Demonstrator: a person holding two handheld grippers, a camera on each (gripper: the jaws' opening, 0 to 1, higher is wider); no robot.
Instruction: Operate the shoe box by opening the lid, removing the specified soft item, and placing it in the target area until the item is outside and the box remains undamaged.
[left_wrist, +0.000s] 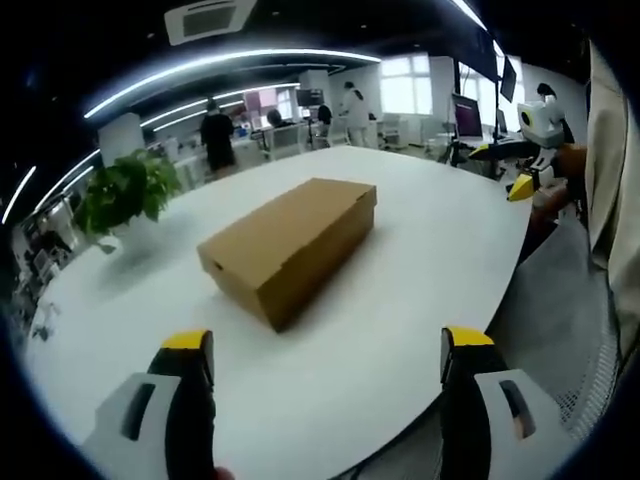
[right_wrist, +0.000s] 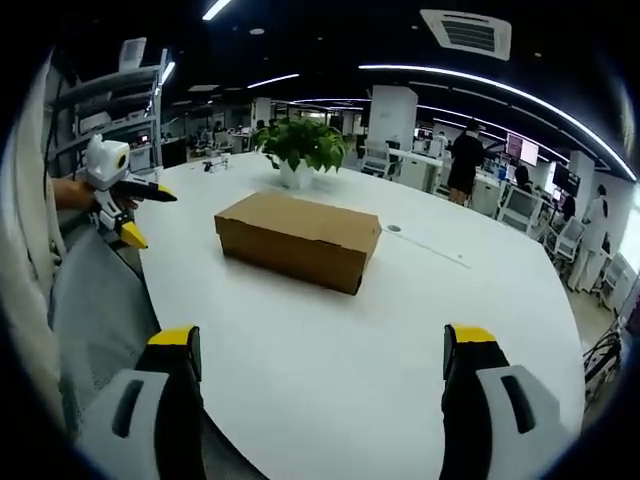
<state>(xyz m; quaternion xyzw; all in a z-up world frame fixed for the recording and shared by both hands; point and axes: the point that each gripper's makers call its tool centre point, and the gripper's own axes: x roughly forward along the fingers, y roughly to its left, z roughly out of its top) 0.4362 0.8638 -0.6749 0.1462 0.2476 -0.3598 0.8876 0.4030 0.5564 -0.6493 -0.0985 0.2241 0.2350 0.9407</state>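
Shoe box sits shut mid-frame on the white desk; left tongs and right tongs both wide open, empty, so next is reaching for the lid

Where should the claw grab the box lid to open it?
Probably the lid's long front edge on the shoe box, coming from the near side of the table. The lid lies shut and flat, so only its overhanging lip gives the open right claw something to pinch and lift.
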